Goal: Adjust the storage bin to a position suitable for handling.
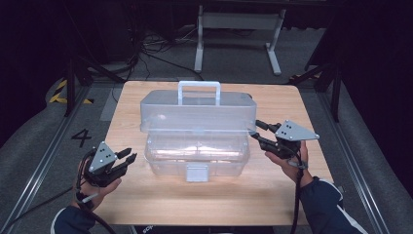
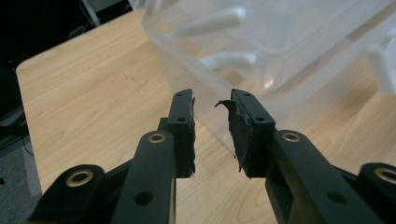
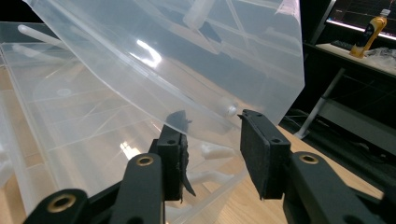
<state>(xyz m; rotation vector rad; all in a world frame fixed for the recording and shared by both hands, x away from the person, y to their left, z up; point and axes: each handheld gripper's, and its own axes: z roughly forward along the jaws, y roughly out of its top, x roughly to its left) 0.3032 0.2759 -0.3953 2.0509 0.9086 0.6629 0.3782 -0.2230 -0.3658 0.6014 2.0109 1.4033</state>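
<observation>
A: Starting nearest: any grip in the left tongs (image 1: pixel 127 157)?

B: None. Parted a little, empty, low over the tabletop (image 1: pixel 195 204), just beside the left front corner of the clear box (image 1: pixel 195 158).

A: And the box itself?

B: Mid-tabletop, front latch (image 1: pixel 197 172) undone, lid (image 1: pixel 197 114) tilted up partway, handle (image 1: pixel 198 90) at the far side.

A: Pinched by the right tongs (image 1: pixel 255 130)?

B: Seemingly not. Spread around the lid's right front corner, one pad behind the plastic, the other clear of it.

A: Progress, then?

B: Probably unlatched and half raised. Still left: swinging the lid fully back.
</observation>
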